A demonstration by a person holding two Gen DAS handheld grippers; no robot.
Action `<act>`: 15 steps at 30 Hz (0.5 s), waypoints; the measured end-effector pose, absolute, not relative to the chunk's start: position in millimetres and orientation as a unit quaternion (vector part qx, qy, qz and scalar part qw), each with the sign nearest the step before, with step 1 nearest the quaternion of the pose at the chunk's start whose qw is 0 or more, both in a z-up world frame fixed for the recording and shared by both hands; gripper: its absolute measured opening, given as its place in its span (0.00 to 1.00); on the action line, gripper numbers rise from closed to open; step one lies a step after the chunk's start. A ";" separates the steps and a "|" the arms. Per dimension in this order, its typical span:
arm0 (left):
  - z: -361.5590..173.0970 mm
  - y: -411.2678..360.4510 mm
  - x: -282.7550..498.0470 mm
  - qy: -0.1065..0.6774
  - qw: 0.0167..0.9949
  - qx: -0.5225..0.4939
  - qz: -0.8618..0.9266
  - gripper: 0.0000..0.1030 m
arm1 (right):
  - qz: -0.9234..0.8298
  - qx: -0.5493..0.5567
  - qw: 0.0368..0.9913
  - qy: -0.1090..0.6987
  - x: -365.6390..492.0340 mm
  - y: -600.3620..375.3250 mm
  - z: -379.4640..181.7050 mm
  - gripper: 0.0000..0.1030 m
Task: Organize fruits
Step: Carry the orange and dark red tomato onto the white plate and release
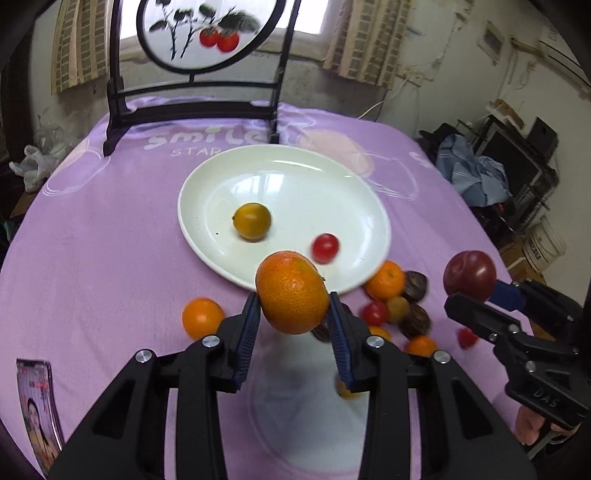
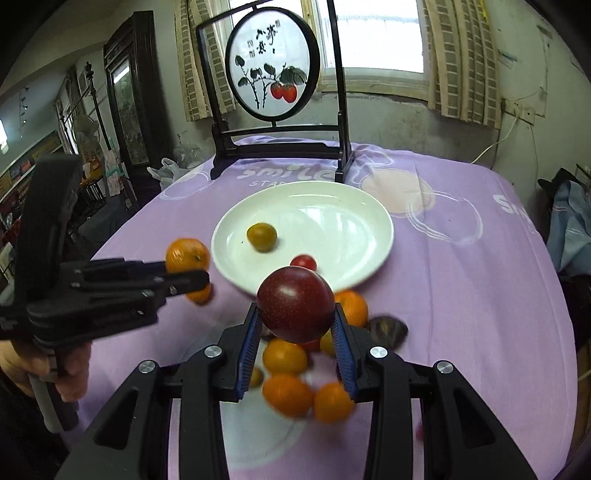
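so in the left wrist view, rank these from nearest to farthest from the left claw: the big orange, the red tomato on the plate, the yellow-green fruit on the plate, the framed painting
1. big orange, gripped in the left claw
2. red tomato, near edge of the plate
3. yellow-green fruit, plate's middle left
4. framed painting, far edge of the table

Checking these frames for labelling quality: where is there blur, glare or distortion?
Left wrist view: cherry tomato on the plate is smeared; window glare on the plate; table edges bow from the fisheye. Right wrist view: the loose oranges below the plum are blurred; window is blown out.
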State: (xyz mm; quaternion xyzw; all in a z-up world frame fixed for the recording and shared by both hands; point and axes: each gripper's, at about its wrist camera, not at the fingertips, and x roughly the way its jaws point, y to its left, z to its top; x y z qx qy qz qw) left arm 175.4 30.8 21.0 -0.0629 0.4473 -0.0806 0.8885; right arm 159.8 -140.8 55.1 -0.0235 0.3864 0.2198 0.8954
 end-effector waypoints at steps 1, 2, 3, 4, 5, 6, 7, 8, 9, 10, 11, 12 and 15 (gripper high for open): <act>15.4 32.2 187.8 0.454 0.886 -0.061 -0.075 0.35 | 0.215 -0.028 0.892 0.396 176.7 -135.3 51.6 0.37; 10.2 33.6 198.5 0.459 0.883 -0.059 -0.072 0.35 | 0.208 -0.030 0.891 0.403 188.5 -131.1 48.2 0.37; 6.0 35.4 207.5 0.464 0.881 -0.058 -0.068 0.35 | 0.202 -0.033 0.889 0.409 200.1 -128.0 44.3 0.37; 2.1 37.5 216.9 0.468 0.880 -0.058 -0.063 0.35 | 0.195 -0.036 0.887 0.416 211.6 -125.1 39.5 0.37; -1.6 39.5 225.3 0.471 0.878 -0.058 -0.060 0.35 | 0.187 -0.037 0.885 0.426 225.9 -122.7 32.2 0.37; -4.9 40.7 231.1 0.474 0.877 -0.057 -0.058 0.35 | 0.180 -0.038 0.882 0.434 235.5 -121.3 26.6 0.37; -8.3 41.4 237.8 0.478 0.875 -0.056 -0.058 0.35 | 0.175 -0.039 0.879 0.442 245.1 -119.5 20.5 0.37; -11.5 41.5 243.4 0.482 0.872 -0.055 -0.061 0.35 | 0.170 -0.042 0.874 0.452 255.9 -116.8 12.2 0.37; -14.2 40.9 247.1 0.485 0.870 -0.056 -0.063 0.35 | 0.168 -0.046 0.871 0.460 263.1 -114.4 6.1 0.37; -18.1 40.2 251.8 0.490 0.867 -0.056 -0.065 0.35 | 0.166 -0.049 0.869 0.464 265.9 -112.7 0.9 0.38; -20.6 38.7 254.1 0.494 0.865 -0.056 -0.067 0.35 | 0.164 -0.053 0.866 0.470 271.7 -109.9 -4.7 0.38; -24.2 36.8 257.0 0.498 0.863 -0.057 -0.069 0.35 | 0.162 -0.054 0.865 0.472 275.3 -108.7 -7.9 0.39; -34.1 30.3 263.6 0.514 0.853 -0.058 -0.075 0.36 | 0.160 -0.043 0.868 0.469 278.9 -109.6 -9.9 0.49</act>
